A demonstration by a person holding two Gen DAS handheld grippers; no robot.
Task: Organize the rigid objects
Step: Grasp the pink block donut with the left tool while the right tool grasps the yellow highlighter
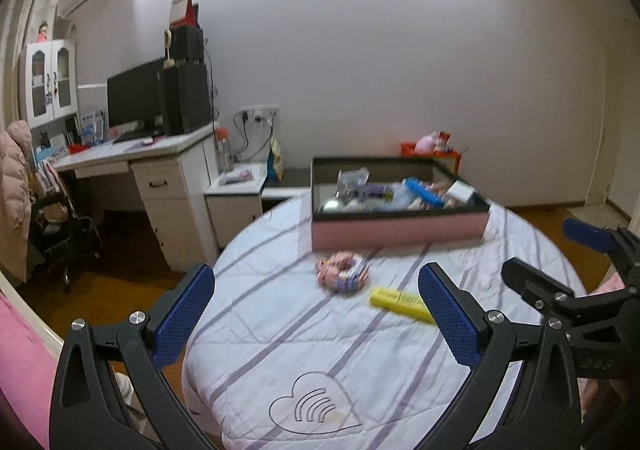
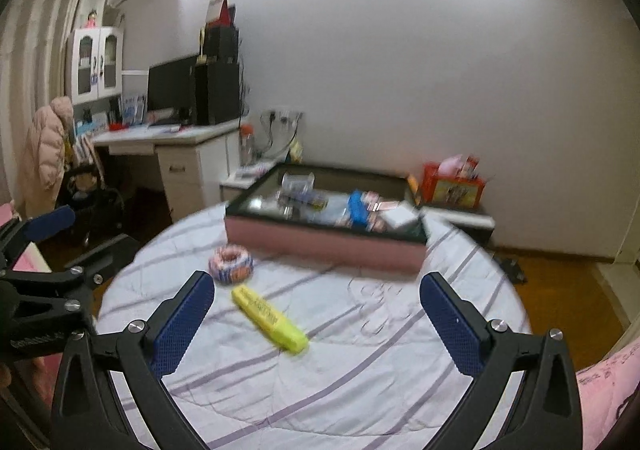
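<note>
Holding both grippers over striped round table point(image 2: 360, 390), we see left gripper point(image 1: 316, 314) spread wide, empty; right gripper point(image 2: 316, 314) spread wide, empty. Yellow highlighter point(image 2: 269, 317) lies flat on cloth, near ring-shaped toy point(image 2: 231, 264). Pink tray point(image 2: 320, 248) of mixed items sits beyond, apart from both.

My two views: ceiling glare blown white at top, wall evenly lit, pink box point(image 1: 400, 228) motion-smeared (both cameras), fisheye bending edges into dark corners.
</note>
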